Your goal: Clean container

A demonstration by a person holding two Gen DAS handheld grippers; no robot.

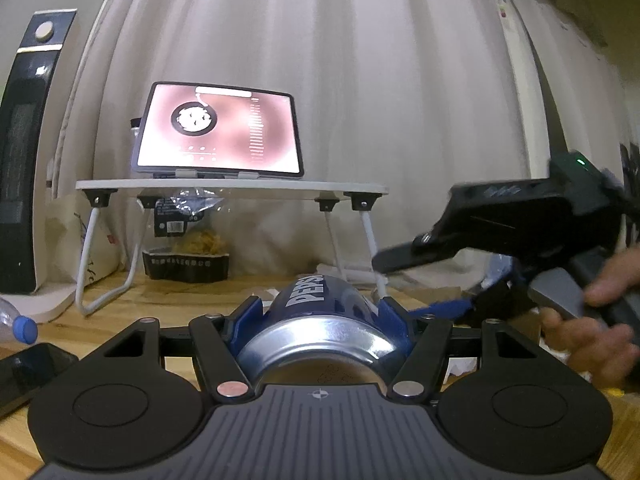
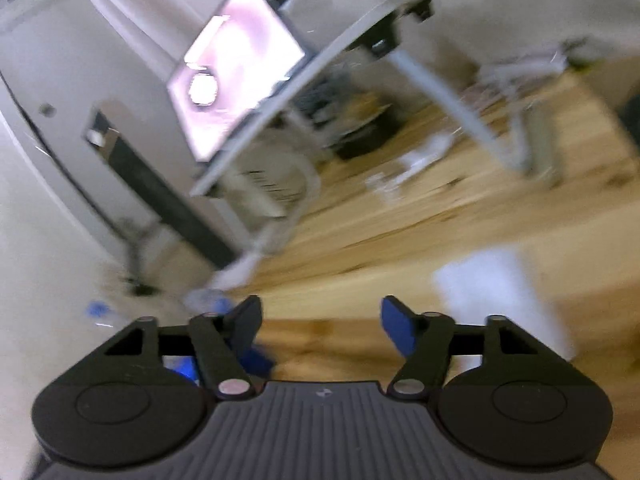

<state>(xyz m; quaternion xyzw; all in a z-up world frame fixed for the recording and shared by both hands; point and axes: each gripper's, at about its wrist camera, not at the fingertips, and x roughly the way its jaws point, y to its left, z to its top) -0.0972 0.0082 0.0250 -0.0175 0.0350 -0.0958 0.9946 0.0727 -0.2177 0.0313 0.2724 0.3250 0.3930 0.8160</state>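
Note:
A blue Pepsi can lies lengthwise between the blue pads of my left gripper, silver base toward the camera. That gripper is shut on it. In the left wrist view my right gripper enters from the right, held by a hand, its fingers spread beside the can's far end. In the right wrist view, tilted and blurred, the right gripper is open with only wooden table between its pads. A white tissue lies just right of it.
A tablet stands lit on a small white folding table, snack bags beneath. A dark tower appliance is far left. A bottle with a blue cap and a phone lie at left. Paper scraps litter the wood.

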